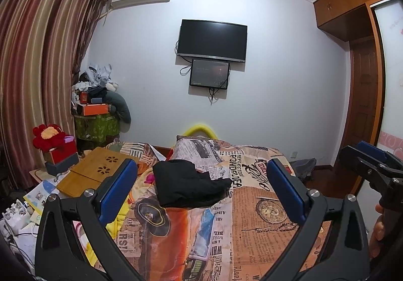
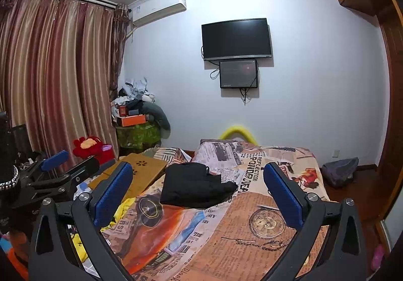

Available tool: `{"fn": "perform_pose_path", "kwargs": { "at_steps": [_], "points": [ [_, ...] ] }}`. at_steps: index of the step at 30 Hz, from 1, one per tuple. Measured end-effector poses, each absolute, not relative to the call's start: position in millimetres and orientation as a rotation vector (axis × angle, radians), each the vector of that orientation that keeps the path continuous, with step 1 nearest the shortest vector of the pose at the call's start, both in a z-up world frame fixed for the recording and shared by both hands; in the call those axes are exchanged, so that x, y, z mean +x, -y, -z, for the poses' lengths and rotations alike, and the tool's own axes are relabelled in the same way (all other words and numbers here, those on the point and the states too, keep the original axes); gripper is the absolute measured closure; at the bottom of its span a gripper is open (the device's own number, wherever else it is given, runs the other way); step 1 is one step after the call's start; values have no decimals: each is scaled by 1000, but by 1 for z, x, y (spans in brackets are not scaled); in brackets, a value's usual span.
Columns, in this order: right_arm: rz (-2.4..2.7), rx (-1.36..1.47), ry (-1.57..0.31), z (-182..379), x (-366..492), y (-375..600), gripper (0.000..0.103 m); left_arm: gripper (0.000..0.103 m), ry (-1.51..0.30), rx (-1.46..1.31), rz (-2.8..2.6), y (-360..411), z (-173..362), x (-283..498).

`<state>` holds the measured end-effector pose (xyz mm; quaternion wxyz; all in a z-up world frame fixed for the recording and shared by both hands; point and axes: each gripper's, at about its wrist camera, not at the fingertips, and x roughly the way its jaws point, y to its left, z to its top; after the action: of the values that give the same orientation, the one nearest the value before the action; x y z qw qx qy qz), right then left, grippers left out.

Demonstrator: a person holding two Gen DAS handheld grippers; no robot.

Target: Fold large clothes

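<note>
A black garment (image 1: 187, 184) lies bunched in a loose heap on the bed's patterned quilt (image 1: 252, 225), in the middle of both views; it also shows in the right wrist view (image 2: 196, 185). My left gripper (image 1: 201, 190) is open and empty, held above the quilt short of the garment. My right gripper (image 2: 199, 193) is open and empty, also short of the garment. The right gripper shows at the right edge of the left wrist view (image 1: 372, 165). The left gripper shows at the left of the right wrist view (image 2: 63, 167).
A bamboo lap desk (image 1: 98, 170) lies on the bed's left side beside yellow cloth (image 1: 121, 215) and papers. A red plush flower (image 1: 47, 137) and a cluttered stand (image 1: 97, 110) are by the curtain. A wall TV (image 1: 211, 40) faces me. A grey bag (image 2: 340, 170) lies on the floor right.
</note>
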<state>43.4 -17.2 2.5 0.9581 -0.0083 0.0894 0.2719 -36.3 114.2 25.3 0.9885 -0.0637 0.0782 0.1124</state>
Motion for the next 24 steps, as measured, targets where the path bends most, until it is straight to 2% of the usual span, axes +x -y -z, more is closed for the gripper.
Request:
{"fn": "perform_pose_path", "kwargs": {
  "at_steps": [24],
  "points": [
    [-540,-21,-191,-3,45,17,0,0,-163,-138,-204,-117,-23,-35]
  ]
}}
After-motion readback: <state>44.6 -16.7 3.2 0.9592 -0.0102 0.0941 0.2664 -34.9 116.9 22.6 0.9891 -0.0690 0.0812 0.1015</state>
